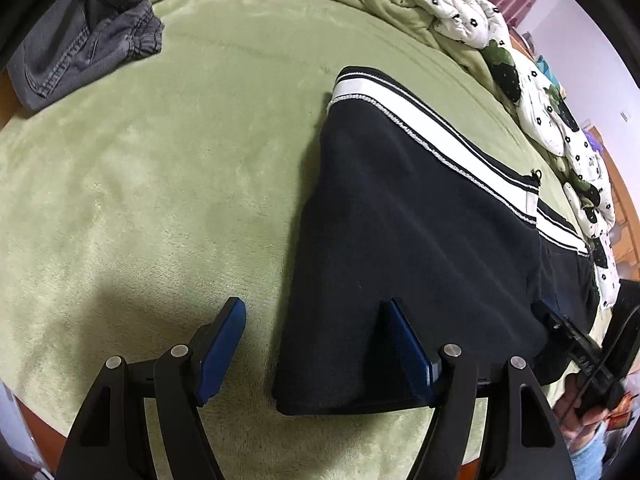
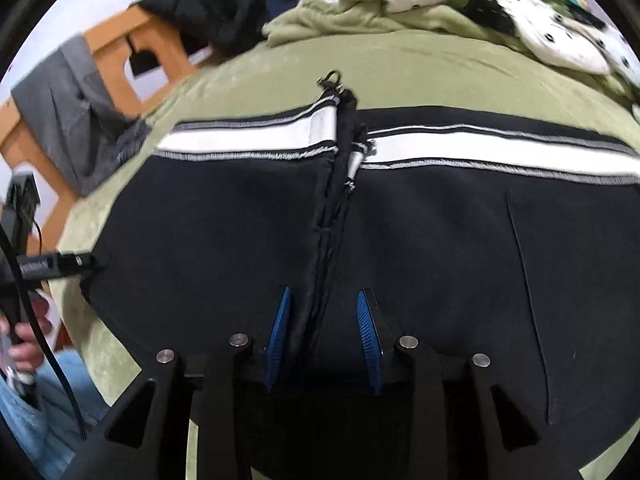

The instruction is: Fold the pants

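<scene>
Black pants [image 1: 420, 248] with a white side stripe [image 1: 432, 136] lie flat on a green fleece blanket [image 1: 180, 184] spread over a bed. They appear folded over on themselves; in the right wrist view two stripe sections meet at a raised ridge of fabric [image 2: 332, 208] running toward the camera, with a small metal zipper pull [image 2: 330, 78] at its far end.

Left gripper [image 1: 312, 344]: jaws well apart, nothing clamped. Its left finger is over bare blanket, its right finger over the near edge of the pants; the near corner of the pants lies in the gap, and no pad presses on it.

Right gripper [image 2: 324, 336]: jaws partly apart, blue ribbed pads [image 2: 280, 332] either side of the fabric ridge. The ridge passes between them, but a gap shows on both sides, so no grip.

No containers in view. One short line of pale writing on the black bar of the left gripper as seen from the right wrist; too blurred to read.

Surroundings: grey jeans [image 1: 76, 48] crumpled at the far left of the bed; a white quilt with black flower print [image 1: 552, 92] bunched along the far right; wooden bed frame [image 2: 116, 56] with dark clothing draped on it. A hand [image 2: 24, 344] holds the left gripper's handle.
</scene>
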Demonstrator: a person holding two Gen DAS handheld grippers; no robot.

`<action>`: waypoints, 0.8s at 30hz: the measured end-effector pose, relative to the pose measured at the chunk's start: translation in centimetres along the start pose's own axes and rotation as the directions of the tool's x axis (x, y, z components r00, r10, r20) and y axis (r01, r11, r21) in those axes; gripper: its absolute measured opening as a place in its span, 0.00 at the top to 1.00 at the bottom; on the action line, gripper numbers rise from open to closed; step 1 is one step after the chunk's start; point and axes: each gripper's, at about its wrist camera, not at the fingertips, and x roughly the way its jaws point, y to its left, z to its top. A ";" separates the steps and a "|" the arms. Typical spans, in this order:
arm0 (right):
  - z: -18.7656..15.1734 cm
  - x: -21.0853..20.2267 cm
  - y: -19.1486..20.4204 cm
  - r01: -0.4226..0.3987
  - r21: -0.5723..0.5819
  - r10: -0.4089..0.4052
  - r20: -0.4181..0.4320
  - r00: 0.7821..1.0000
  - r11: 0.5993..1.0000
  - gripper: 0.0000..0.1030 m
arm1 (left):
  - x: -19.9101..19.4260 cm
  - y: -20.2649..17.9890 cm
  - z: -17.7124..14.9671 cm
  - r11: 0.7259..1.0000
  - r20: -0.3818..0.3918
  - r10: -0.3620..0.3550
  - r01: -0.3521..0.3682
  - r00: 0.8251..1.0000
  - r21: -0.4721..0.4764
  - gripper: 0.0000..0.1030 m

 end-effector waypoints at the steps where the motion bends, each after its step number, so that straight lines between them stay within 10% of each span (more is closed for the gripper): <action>1: 0.0 -0.5 -0.2 -0.021 0.012 0.021 0.002 1.000 1.000 0.68 | 0.0 -0.1 -0.2 1.000 0.011 0.003 -0.004 1.000 0.007 0.32; 14: -0.6 -9.1 -7.5 0.234 0.053 -0.240 0.217 0.946 0.971 0.49 | 0.4 -0.9 -1.4 0.995 0.042 -0.040 0.043 0.998 -0.087 0.34; 19: -1.0 -11.7 -12.2 0.253 0.188 -0.295 0.242 0.924 0.949 0.48 | -0.5 -2.8 -0.6 0.998 0.076 0.024 -0.020 0.997 -0.053 0.73; 24: -1.8 -11.3 -15.4 0.297 0.173 -0.324 0.155 0.933 0.939 0.48 | -3.4 -6.6 -0.5 0.993 0.183 0.086 -0.100 0.979 0.068 0.84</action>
